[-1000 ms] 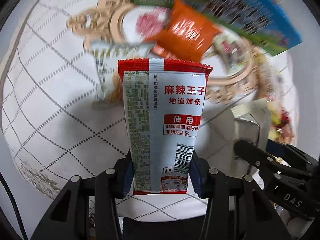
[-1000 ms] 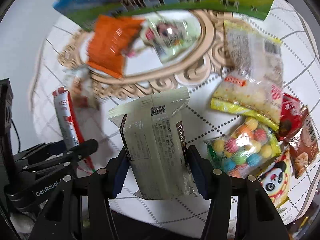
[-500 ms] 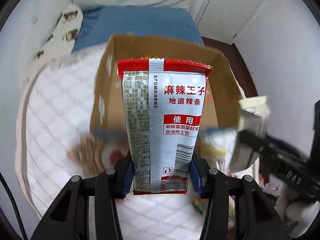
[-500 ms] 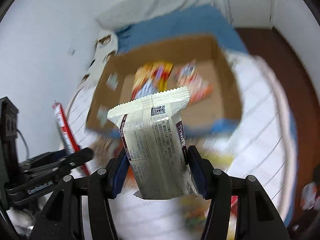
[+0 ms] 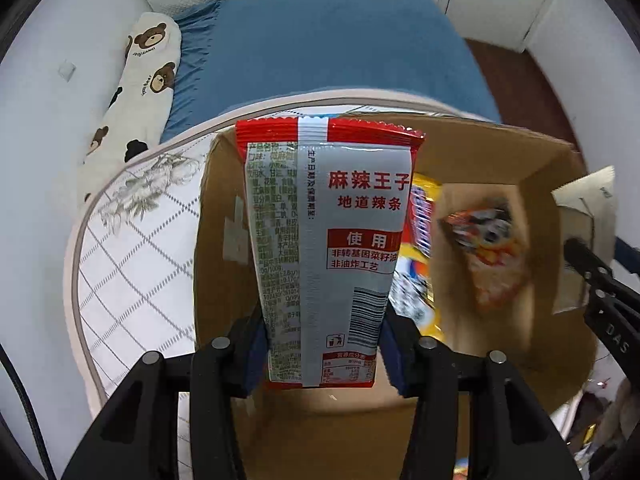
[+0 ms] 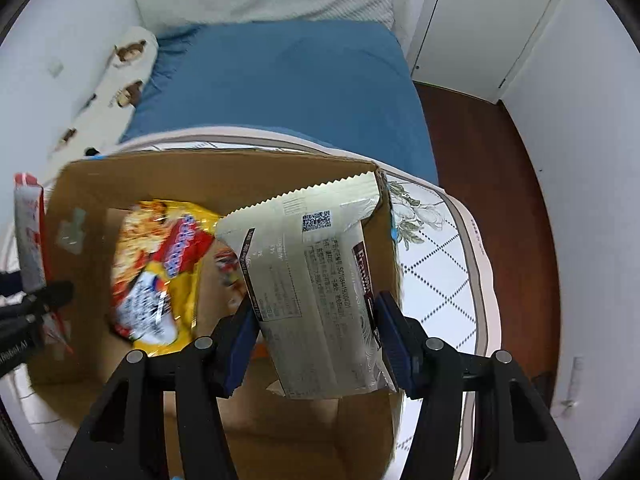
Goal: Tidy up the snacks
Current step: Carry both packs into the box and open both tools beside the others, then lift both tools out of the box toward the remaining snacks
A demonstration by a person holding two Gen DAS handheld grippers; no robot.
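My left gripper (image 5: 322, 344) is shut on a red and silver spicy-strip packet (image 5: 328, 248) and holds it upright over the left part of an open cardboard box (image 5: 540, 160). My right gripper (image 6: 316, 344) is shut on a pale cream snack packet (image 6: 316, 288) and holds it over the right part of the same box (image 6: 224, 160). Inside the box lie a yellow snack bag (image 6: 160, 264) and an orange packet (image 5: 492, 252). Each gripper shows at the edge of the other's view.
The box stands on a white quilted cloth (image 5: 132, 248) with a dotted grid. Behind it is a bed with a blue sheet (image 6: 288, 80) and a bear-print pillow (image 5: 136, 88). A white door (image 6: 480, 20) and brown floor (image 6: 504, 184) are at the right.
Both grippers have swung up from the snack pile and the ornate tray to the cardboard box, carrying their packets. They have come closer, now over its opening.
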